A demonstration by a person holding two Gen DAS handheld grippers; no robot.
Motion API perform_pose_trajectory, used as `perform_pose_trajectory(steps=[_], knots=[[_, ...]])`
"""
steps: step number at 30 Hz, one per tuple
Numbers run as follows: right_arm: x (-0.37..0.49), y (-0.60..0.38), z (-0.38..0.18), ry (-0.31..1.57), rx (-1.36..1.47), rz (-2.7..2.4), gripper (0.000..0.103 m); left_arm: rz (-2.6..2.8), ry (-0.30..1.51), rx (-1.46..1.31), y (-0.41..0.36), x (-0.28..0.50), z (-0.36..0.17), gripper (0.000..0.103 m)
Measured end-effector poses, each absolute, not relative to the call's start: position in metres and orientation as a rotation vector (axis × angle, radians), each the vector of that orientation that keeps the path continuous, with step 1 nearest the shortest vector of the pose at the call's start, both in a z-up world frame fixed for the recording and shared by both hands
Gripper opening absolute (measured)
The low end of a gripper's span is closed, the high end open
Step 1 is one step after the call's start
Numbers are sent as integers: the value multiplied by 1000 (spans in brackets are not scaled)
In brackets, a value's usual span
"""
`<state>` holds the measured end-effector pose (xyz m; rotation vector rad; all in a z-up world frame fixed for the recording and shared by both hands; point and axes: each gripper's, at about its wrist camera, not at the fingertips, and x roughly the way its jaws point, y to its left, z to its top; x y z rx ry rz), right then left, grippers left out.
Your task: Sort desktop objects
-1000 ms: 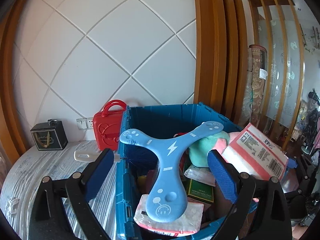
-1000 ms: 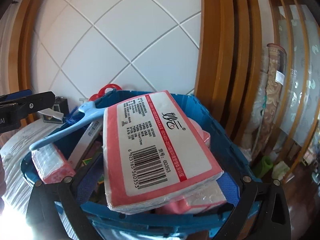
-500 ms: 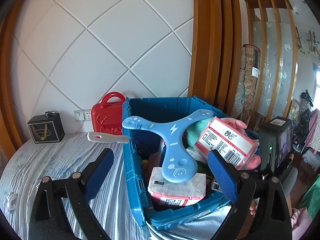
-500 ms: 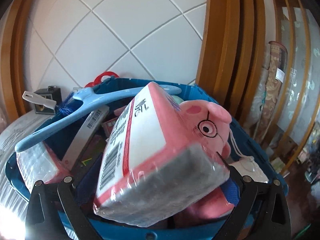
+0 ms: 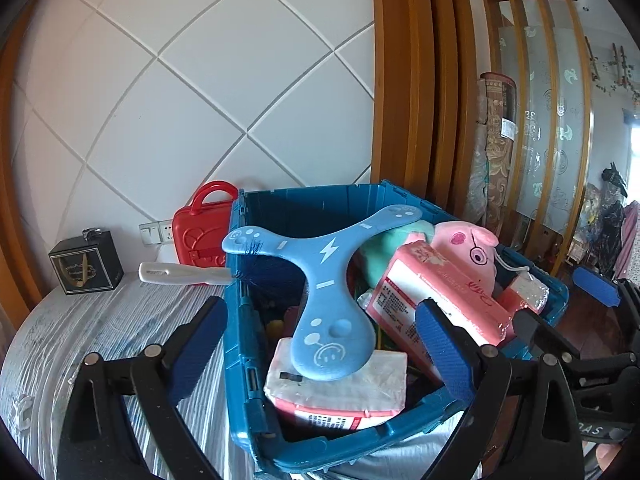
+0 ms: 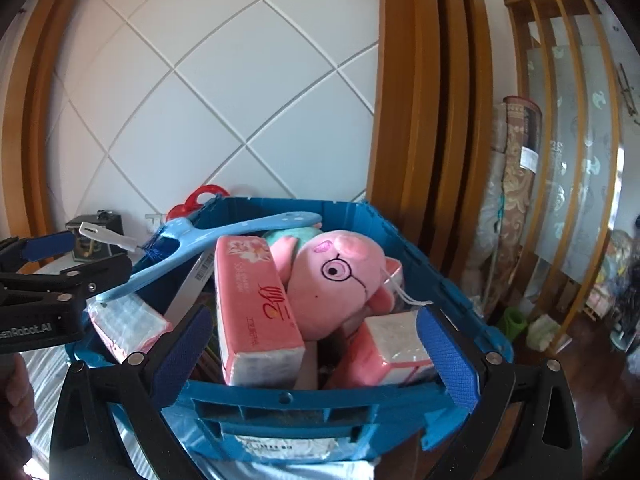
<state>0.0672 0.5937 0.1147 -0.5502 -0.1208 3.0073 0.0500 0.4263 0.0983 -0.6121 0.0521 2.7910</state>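
A blue crate [image 5: 320,204] [image 6: 288,400] on the table holds several things. A pink tissue pack [image 6: 256,304] [image 5: 436,300] leans in it against a pink pig plush [image 6: 340,280] [image 5: 468,240]. A light blue three-armed boomerang [image 5: 324,292] [image 6: 192,248] lies on top, over another tissue pack [image 5: 340,392]. A white-handled blue brush [image 5: 184,274] sticks out over the crate's left rim. My left gripper [image 5: 320,344] is open and empty before the crate. My right gripper [image 6: 312,348] is open and empty at the crate's near rim.
A red toy case [image 5: 204,228] stands behind the crate by the wall. A black box [image 5: 86,268] sits at the far left on the striped tablecloth [image 5: 100,320]. Wooden pillars [image 5: 416,80] and a rolled carpet [image 5: 492,152] stand to the right.
My right gripper has opened and let go of the pink tissue pack, which now rests in the crate against the pig plush. Both grippers have pulled back a little.
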Motion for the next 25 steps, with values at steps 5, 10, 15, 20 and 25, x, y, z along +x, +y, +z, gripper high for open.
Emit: perform_pose_trajectory(steps=[5,10,15,20,25], knots=[[86,595,125,-137,-482,2969,103,2779,59,-613,434,50,101,96],[97,597,127,-124,-467,2954,103,2780,77,-619,436,54,102,96],[107,597,126,-104,-463,2945,103,2778,126,-594,440,64,104,96],[118,597,126,-101,-458,2938,103,2754,116,-602,441,71,105,96],[123,597,126,-98,-465,2921,103,2745,113,-606,441,76,105,96]])
